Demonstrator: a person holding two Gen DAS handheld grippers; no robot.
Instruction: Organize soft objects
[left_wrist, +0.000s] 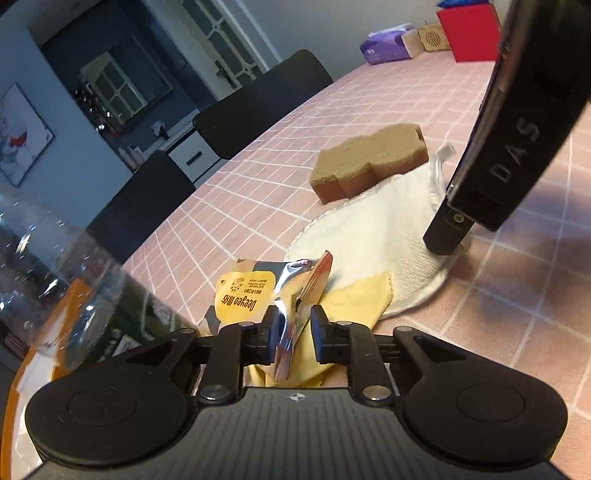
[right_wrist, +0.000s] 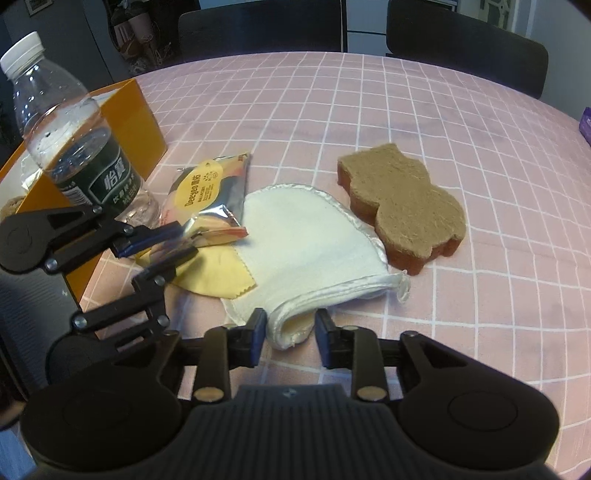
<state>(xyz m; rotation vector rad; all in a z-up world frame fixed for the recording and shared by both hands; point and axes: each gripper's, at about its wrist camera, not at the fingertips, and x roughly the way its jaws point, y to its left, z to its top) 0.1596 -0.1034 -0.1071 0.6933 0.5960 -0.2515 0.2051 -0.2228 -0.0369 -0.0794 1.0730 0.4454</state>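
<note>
My left gripper (left_wrist: 293, 328) has its fingers around the silver edge of a yellow-labelled foil packet (left_wrist: 255, 291); the same packet shows in the right wrist view (right_wrist: 207, 195), pinched at its near corner by that gripper (right_wrist: 177, 240). A yellow cloth (right_wrist: 218, 273) lies under it. My right gripper (right_wrist: 290, 334) is open, with the folded near edge of a white round cloth (right_wrist: 314, 243) between its fingers. A brown bear-shaped sponge (right_wrist: 402, 199) lies to the right on the pink checked tablecloth (right_wrist: 369, 110). In the left view the right gripper's finger (left_wrist: 448, 232) rests on the white cloth (left_wrist: 373, 236).
A clear water bottle (right_wrist: 74, 136) stands at the left in front of an orange box (right_wrist: 129, 122). Dark chairs (right_wrist: 465, 55) line the far table edge. A red box (left_wrist: 469, 33), a purple pack (left_wrist: 384, 48) and a cardboard box stand at the far end.
</note>
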